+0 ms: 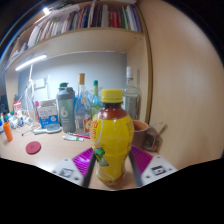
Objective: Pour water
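Note:
A yellow drink bottle (111,135) with a yellow cap and a green-and-red label stands upright between my fingers, filling the space between them. My gripper (112,168) is shut on the bottle low on its body, with the magenta pads (141,160) pressing on its left and right sides. Just beyond the bottle on the right, a brownish cup (141,130) sits on the wooden desk (40,165), partly hidden by the bottle.
Several bottles and jars (66,106) line the back of the desk, with a tall glass jar (131,95) to the right. A small red lid (33,147) lies on the left, near an orange bottle (8,128). A bookshelf (80,22) hangs overhead.

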Available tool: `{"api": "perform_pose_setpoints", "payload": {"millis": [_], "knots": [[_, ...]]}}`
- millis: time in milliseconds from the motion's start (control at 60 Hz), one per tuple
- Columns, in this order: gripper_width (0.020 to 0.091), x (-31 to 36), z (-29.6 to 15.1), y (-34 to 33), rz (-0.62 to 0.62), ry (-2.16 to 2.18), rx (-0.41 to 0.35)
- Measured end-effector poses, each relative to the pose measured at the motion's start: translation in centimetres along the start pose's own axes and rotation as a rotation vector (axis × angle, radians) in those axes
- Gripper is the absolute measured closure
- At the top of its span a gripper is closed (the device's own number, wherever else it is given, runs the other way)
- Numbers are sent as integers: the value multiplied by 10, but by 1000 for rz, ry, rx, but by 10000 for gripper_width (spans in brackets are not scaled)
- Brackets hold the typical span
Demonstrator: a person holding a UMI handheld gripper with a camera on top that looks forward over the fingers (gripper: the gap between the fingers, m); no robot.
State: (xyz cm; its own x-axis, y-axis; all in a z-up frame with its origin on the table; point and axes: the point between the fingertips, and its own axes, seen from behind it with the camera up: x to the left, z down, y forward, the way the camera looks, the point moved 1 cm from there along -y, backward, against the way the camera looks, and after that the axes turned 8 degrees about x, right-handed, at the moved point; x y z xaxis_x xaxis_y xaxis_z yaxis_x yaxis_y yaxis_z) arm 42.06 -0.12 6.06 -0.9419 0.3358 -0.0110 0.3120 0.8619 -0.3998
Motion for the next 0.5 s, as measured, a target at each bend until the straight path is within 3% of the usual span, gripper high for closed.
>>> {"api": "perform_pose_setpoints", "payload": {"millis": [33, 167, 183, 250, 317, 333, 417, 500], "knots": [[641, 1, 3, 5, -4, -10, 7], [693, -5, -3, 8, 77, -13, -48], [689, -4, -2, 8, 85, -9, -46], [781, -4, -1, 9, 104, 9, -19], [789, 0, -1, 11, 102, 13, 7], [821, 2, -2, 12, 97, 14, 14], [821, 23, -5, 11, 40, 12, 54], [822, 54, -41, -1, 7, -49, 15]]}}
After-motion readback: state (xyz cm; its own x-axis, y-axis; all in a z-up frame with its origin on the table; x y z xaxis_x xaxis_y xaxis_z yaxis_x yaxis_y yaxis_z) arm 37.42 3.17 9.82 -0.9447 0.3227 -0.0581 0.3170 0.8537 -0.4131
